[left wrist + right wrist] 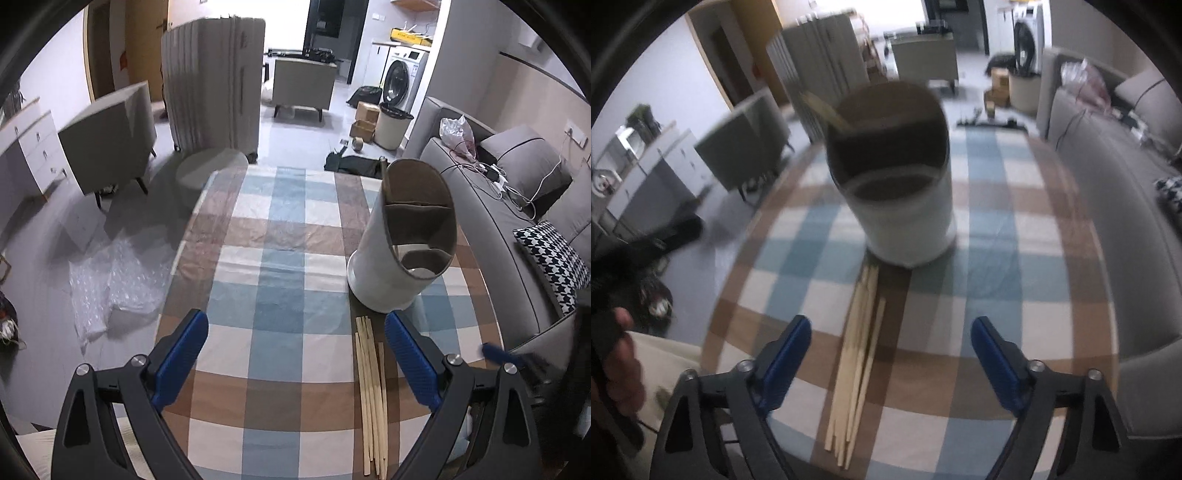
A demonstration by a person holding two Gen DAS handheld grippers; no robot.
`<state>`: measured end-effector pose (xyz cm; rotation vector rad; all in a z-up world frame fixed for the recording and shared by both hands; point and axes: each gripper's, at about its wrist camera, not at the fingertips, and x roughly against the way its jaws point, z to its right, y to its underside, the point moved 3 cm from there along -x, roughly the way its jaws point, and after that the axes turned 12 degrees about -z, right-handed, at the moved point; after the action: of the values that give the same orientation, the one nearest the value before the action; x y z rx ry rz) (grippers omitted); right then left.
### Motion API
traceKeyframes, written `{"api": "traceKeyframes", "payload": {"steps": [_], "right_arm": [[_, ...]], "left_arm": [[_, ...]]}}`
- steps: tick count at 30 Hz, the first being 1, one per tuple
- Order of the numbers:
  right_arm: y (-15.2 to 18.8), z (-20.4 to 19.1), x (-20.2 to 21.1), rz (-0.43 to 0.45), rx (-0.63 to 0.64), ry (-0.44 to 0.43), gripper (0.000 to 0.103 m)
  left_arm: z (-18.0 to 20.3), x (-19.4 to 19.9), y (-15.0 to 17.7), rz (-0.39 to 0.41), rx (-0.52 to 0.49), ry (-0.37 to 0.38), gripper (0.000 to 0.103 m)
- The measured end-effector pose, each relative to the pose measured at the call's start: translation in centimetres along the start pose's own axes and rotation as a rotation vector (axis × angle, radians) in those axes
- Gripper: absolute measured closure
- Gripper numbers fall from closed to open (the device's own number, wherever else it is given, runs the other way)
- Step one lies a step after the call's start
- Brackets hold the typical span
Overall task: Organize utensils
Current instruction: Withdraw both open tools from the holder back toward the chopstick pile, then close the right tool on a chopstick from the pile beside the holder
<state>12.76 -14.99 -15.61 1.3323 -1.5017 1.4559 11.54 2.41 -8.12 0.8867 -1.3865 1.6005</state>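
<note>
Worktop: long table under a checked cloth of blue, white and brown squares [280,236], with a grey sofa along its right edge.
Holder: tall white cylindrical utensil holder with a brown lining and inner dividers [391,258], standing upright on the right half of the cloth; in the right wrist view [908,214] it is blurred, and one pale stick leans out of its far-left compartment.
Chopsticks: bundle of pale wooden chopsticks [371,391] lying flat on the cloth, just in front of the holder's base, their far tips near it and their near ends fanned slightly apart [855,369].
Left tool: black two-finger tool with blue pads [295,354], jaws spread wide with only cloth between them; the chopsticks lie just inside its right finger, apart from the pads.
Right tool: same build [890,354], jaws released; the chopsticks lie on the cloth between its fingers, nearer the left one, and neither pad touches them.
Hand: part of a person's hand [622,369] at the left edge of the right wrist view.
</note>
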Motion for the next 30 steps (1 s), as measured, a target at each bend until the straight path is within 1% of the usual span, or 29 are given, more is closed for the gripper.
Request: {"api": "traceKeyframes", "payload": {"steps": [3, 4, 6, 9, 10, 11, 13, 15, 16, 17, 19, 20, 24, 28, 30], "right_arm": [[-0.5, 0.2, -2.9, -0.084, -0.026, -0.019, 0.039], [-0.7, 0.3, -3.8, -0.108, -0.034, -0.029, 0.046], [-1.0, 0.4, -5.2, -0.143, -0.044, -0.020, 0.048], [-1.4, 0.4, -7.0, -0.181, -0.051, -0.018, 0.052], [-1.6, 0.4, -7.5, -0.193, -0.056, -0.017, 0.060], [-1.9, 0.4, -7.9, -0.202, -0.060, -0.019, 0.065], [-2.2, 0.5, -8.7, -0.221, -0.068, -0.018, 0.068], [-2.4, 0.3, -9.2, -0.241, -0.067, -0.016, 0.078], [-2.5, 0.2, -9.5, -0.261, -0.066, -0.004, 0.085], [-2.5, 0.1, -9.7, -0.273, -0.064, 0.003, 0.087], [-2.7, -0.1, -9.6, -0.265, -0.051, 0.021, 0.087], [-2.8, -0.3, -9.6, -0.268, -0.042, 0.047, 0.087], [-2.8, -0.7, -9.7, -0.266, -0.026, 0.062, 0.086], [-2.6, -1.6, -9.8, -0.267, 0.027, 0.129, 0.086], [-2.5, -1.8, -9.9, -0.267, 0.038, 0.145, 0.085]], "left_arm": [[-0.5, -0.4, -0.2, -0.010, 0.012, -0.009, 0.009], [-0.6, -0.5, -0.3, -0.012, 0.011, -0.015, 0.009], [-0.9, -0.9, -0.4, -0.020, 0.016, -0.042, 0.009], [-1.4, -1.4, -0.5, -0.048, 0.023, -0.047, 0.009], [-1.7, -1.6, -0.4, -0.058, 0.028, -0.041, 0.009], [-1.9, -1.8, -0.6, -0.067, 0.033, -0.037, 0.009], [-2.3, -2.0, -0.6, -0.080, 0.045, -0.038, 0.009], [-2.7, -2.3, -0.6, -0.097, 0.055, -0.034, 0.009], [-2.9, -2.4, -0.6, -0.103, 0.060, -0.034, 0.009], [-3.1, -2.5, -0.4, -0.109, 0.066, -0.032, 0.009], [-3.4, -2.7, -0.6, -0.117, 0.076, -0.035, 0.009], [-3.6, -2.6, -0.6, -0.119, 0.080, -0.034, 0.009], [-3.9, -2.6, -0.6, -0.124, 0.088, -0.028, 0.009], [-4.5, -2.6, -0.7, -0.124, 0.098, -0.027, 0.009], [-4.8, -2.8, -0.8, -0.131, 0.111, -0.021, 0.009]]}}
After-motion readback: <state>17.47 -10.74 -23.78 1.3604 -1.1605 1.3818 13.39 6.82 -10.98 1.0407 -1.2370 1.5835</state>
